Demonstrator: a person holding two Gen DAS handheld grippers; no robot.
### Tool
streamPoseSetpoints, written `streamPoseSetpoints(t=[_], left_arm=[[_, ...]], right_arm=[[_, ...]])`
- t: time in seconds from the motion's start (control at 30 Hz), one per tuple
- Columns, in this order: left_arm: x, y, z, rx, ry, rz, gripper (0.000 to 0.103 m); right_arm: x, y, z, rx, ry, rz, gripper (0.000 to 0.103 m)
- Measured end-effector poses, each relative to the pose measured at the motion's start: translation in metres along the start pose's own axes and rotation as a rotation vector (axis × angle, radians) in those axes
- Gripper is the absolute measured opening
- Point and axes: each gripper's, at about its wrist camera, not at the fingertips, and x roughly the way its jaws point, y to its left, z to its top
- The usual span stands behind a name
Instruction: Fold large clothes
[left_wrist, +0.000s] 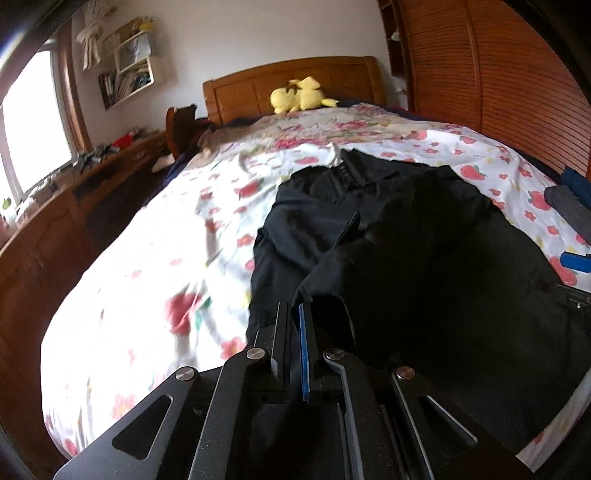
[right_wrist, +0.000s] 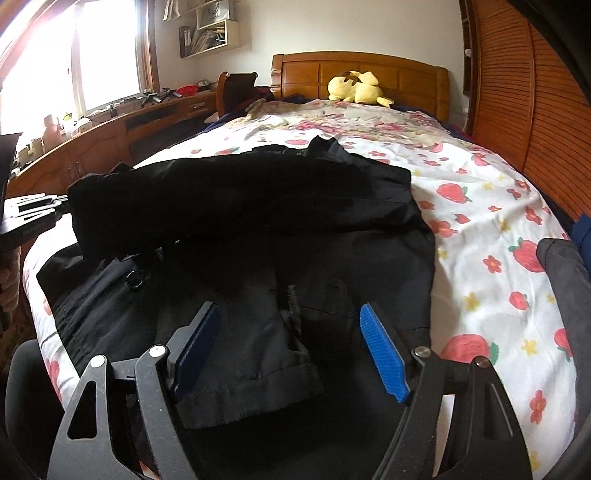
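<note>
The left gripper, clenched on the black garment, should lay it flat; the right gripper, released, should steady the layer beneath.

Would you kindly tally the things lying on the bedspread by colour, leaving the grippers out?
Black: 1, the garment
Yellow: 1, the plush toy
Grey: 1, the folded cloth
Total: 3
</note>
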Motion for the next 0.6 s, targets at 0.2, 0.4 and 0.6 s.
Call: streamPoseSetpoints(t=[0.2, 0.4, 0.6], left_arm=[[-0.003, 0.016, -0.004, -0.04, 0.019, -0.026, 0.023], [-0.005, 0.02, -0.005, -0.059, 0.013, -0.079, 0.044], [0.011, 0.021, -0.006, -0.052, 0.039, -0.07, 0.044]], right_arm=[[0.005, 0.007, -0.002, -0.01, 0.009, 0.005, 0.079], [0.008, 0.008, -0.002, -0.009, 0.021, 0.008, 0.079], [0.009, 0.01, -0.005, -0.017, 0.03, 0.009, 0.079]])
